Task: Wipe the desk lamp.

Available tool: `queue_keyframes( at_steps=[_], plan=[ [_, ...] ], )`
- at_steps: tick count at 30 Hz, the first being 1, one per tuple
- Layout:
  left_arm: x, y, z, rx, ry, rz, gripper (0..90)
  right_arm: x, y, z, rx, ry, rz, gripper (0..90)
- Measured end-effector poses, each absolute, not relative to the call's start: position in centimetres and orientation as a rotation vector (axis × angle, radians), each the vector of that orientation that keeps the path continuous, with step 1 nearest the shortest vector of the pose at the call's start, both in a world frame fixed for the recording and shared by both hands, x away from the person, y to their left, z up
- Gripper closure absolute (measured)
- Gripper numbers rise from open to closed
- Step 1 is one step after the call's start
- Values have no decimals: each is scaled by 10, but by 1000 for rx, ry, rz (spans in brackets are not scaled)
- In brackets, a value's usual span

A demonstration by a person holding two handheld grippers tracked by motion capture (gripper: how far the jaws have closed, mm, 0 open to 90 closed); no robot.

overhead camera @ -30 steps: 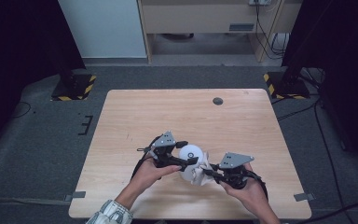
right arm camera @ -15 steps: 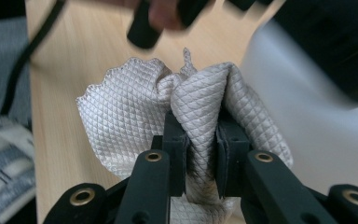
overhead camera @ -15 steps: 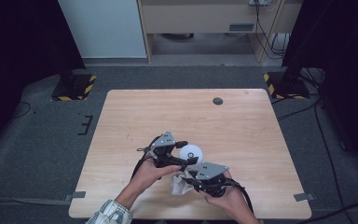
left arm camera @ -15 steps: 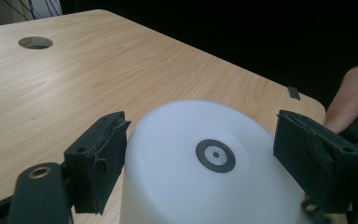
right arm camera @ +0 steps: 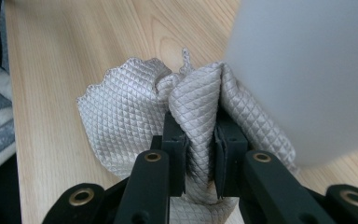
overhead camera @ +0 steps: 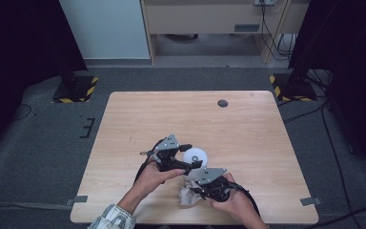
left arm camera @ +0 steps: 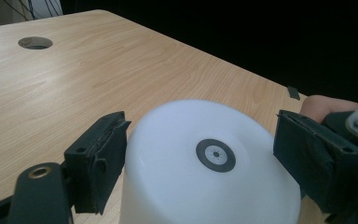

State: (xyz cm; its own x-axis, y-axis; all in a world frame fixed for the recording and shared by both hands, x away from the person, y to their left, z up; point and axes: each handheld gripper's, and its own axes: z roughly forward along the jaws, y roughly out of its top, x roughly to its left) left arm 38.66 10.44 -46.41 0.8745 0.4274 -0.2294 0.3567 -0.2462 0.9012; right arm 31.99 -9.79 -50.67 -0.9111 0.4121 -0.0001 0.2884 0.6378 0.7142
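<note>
A white cup (overhead camera: 198, 153), bottom up with a dark ring mark on its base (left arm camera: 215, 155), sits between the jaws of my left gripper (overhead camera: 192, 156) over the middle of the wooden table (overhead camera: 248, 129). In the left gripper view that gripper (left arm camera: 205, 150) is shut on the cup's sides. My right gripper (overhead camera: 196, 190) is just in front of the cup, shut on a grey quilted cloth (overhead camera: 187, 196). In the right gripper view, a fold of the cloth (right arm camera: 121, 112) is pinched between the pads of my right gripper (right arm camera: 200, 154). The blurred cup (right arm camera: 307, 70) looms right beside it.
A round cable hole (overhead camera: 222, 103) lies near the table's far edge. The table's front edge is close below both hands. Yellow-and-black striped stand bases (overhead camera: 76, 90) sit on the floor past the far corners.
The right gripper has carried the cloth leftward and down, from right of the cup to just in front of it. The left gripper and cup have stayed put.
</note>
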Motion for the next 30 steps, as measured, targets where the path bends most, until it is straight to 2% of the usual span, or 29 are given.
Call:
queue_keyframes(
  at_steps=[14,21,26,30],
  plan=[
    [387,105,-464,1858,591,67,170,338,-150,-492,771,2549,1169,775],
    [387,105,-465,1856,593,64,170,342,-163,-476,833,2392,1356,775],
    [387,105,-464,1858,590,78,167,344,-155,-492,832,2523,1201,771],
    [385,108,-460,1866,578,128,125,349,-160,-496,871,2519,1157,770]
  ],
)
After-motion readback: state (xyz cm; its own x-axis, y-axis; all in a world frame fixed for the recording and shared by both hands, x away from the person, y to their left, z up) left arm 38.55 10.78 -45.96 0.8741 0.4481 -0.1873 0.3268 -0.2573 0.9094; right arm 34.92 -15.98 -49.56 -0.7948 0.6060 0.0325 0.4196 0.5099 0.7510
